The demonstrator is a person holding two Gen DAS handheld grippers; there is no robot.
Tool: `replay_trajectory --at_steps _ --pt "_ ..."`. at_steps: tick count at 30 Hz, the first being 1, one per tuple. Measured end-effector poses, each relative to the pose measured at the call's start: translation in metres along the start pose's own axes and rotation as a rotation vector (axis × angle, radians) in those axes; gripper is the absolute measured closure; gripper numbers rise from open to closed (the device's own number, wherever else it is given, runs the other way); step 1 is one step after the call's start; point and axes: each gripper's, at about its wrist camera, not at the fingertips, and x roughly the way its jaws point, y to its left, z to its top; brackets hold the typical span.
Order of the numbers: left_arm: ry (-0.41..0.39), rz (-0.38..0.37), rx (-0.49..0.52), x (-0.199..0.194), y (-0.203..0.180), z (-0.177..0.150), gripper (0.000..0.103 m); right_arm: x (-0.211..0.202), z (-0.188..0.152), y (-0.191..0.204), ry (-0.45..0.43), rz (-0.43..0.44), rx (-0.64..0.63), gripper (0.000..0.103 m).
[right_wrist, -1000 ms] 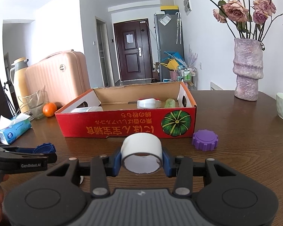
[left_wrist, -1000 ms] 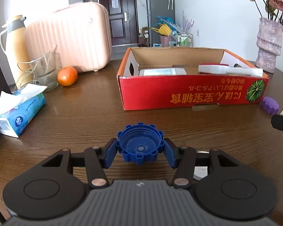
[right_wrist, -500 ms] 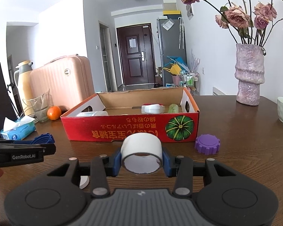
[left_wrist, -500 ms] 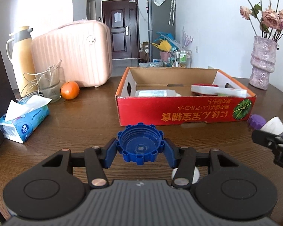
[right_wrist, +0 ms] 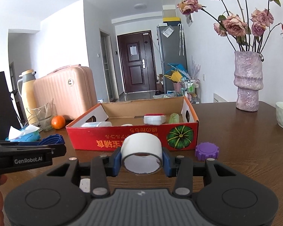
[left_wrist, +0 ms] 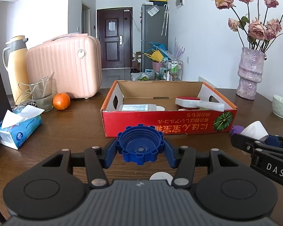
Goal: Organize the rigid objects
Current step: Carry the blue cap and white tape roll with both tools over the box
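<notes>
Since a second ago the left gripper (left_wrist: 140, 146) has risen off the wooden table (left_wrist: 69, 131) and tilted up, so the red cardboard box (left_wrist: 160, 125) now sits lower in its view and more of the room shows above it; the right gripper (right_wrist: 141, 157) has barely shifted. The left gripper's blue pads are clamped on a blue notched screw cap (left_wrist: 140, 144), held open side toward the camera, just in front of the box's near wall. The right gripper is clenched on a roll of white tape (right_wrist: 141, 148), also in front of the box's near wall. A purple notched cap (right_wrist: 207, 151) lies on the table beside the box's near right corner. Inside the box lie a white flat bottle (left_wrist: 138, 107) at the left and a white and red brush (left_wrist: 196, 102) at the right. Left of the box stand an orange (left_wrist: 61, 101), a tissue pack (left_wrist: 17, 130) and a pink suitcase (left_wrist: 66, 66); right of it, a purple vase (right_wrist: 248, 81).
</notes>
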Motion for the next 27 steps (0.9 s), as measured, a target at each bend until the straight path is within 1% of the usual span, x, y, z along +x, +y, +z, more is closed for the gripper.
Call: replay_trajectory --at_steps 11,15,27 --pt "-0.025 0.002 -0.003 -0.004 -0.003 0.013 0.049 -0.001 0.014 0.001 -0.031 -0.005 -0.017 0.061" --pt "-0.033 0.007 0.001 -0.003 -0.004 0.019 0.049 0.001 0.021 0.001 -0.039 -0.019 -0.033 0.061" --pt "-0.066 0.016 -0.005 0.011 -0.008 0.042 0.049 0.022 0.043 0.002 -0.060 -0.038 -0.056 0.061"
